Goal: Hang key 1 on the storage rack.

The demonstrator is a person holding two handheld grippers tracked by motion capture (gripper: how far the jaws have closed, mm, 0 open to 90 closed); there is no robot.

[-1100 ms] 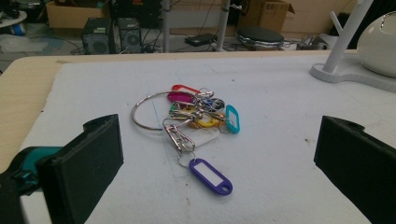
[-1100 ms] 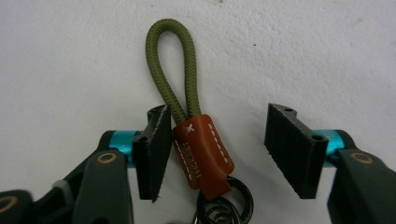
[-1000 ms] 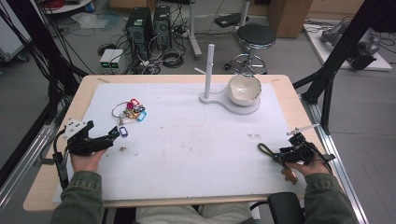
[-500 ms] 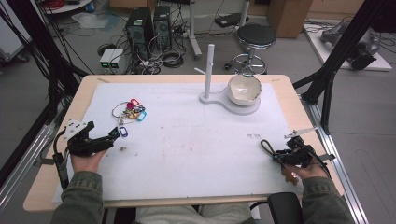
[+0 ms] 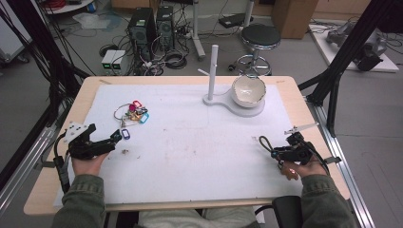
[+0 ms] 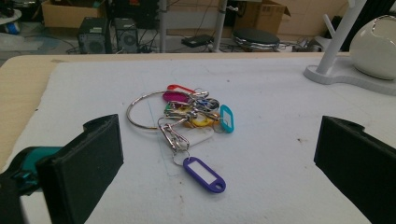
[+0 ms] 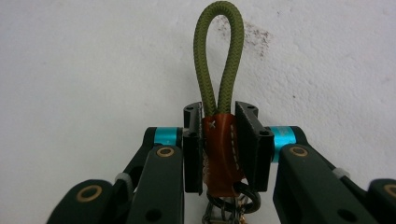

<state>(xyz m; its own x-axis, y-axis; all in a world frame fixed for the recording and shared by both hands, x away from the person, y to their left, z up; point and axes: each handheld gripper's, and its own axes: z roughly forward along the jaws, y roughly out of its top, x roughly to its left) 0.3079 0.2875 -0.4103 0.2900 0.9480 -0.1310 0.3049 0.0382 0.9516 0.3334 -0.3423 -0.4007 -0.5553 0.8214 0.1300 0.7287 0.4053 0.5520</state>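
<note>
My right gripper (image 5: 277, 151) hovers near the mat's right edge. It is shut on a key strap: its pads (image 7: 194, 147) clamp the brown leather tab (image 7: 223, 154), and the olive cord loop (image 7: 219, 56) sticks out ahead of the jaws, visible from above as a dark loop (image 5: 264, 142). At the left, my left gripper (image 5: 115, 137) rests open with its jaws wide apart. A bunch of keys on a metal ring with coloured tags (image 6: 191, 109) lies just beyond it (image 5: 133, 113), and a purple tag (image 6: 204, 173) lies between the jaw tips without touching either.
A white mat (image 5: 199, 156) covers the wooden table. At the back stands a white base with an upright post (image 5: 214, 66) and a white bowl (image 5: 248, 90). Behind the table are a stool, computers and cables on the floor.
My right gripper has shifted slightly left and up, carrying the strap's loop with it. The left gripper and the keys have stayed put.
</note>
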